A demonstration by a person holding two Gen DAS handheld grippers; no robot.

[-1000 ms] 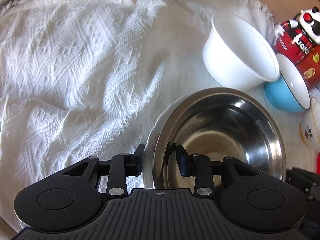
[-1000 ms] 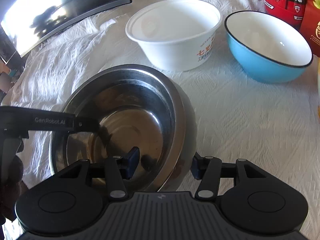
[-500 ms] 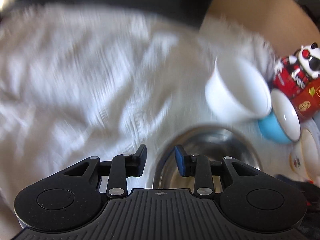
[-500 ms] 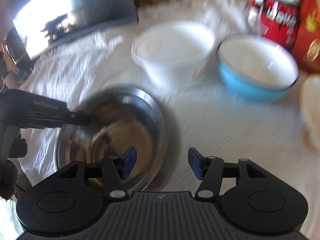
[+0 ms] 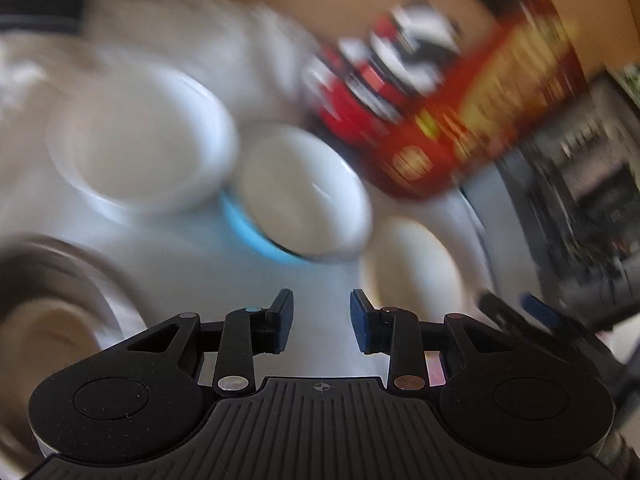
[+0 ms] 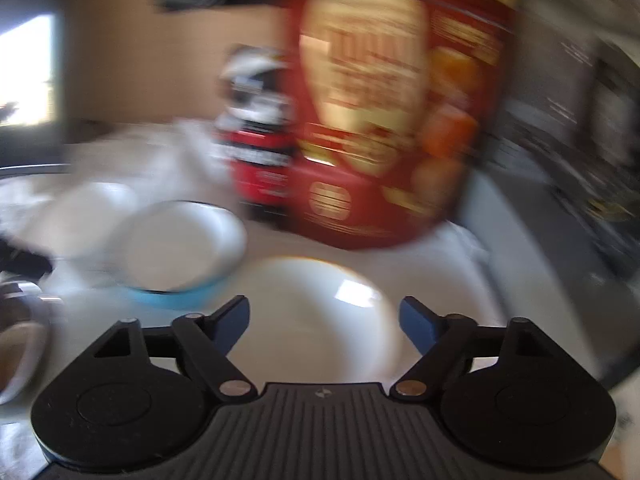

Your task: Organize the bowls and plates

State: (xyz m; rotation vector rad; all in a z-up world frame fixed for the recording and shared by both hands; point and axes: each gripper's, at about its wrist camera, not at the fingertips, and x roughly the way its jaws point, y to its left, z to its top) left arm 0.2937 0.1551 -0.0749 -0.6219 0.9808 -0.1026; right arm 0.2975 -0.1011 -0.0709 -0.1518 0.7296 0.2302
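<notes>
Below the opening, empty right gripper [image 6: 324, 322] fingers — cream bowl [image 6: 320, 312], glossy — blurred

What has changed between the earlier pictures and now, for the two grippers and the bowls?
Both let go of the steel bowl and swung away to the right. The left hand-held gripper is empty; the right hand-held gripper is opening, empty, over a cream bowl. The white bowl and blue bowl stayed put.

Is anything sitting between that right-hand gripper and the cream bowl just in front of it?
Nothing visible. The right gripper has empty jaws, which are opening, and the cream bowl lies right beyond them on the white cloth. The blue bowl sits off to the left.
</notes>
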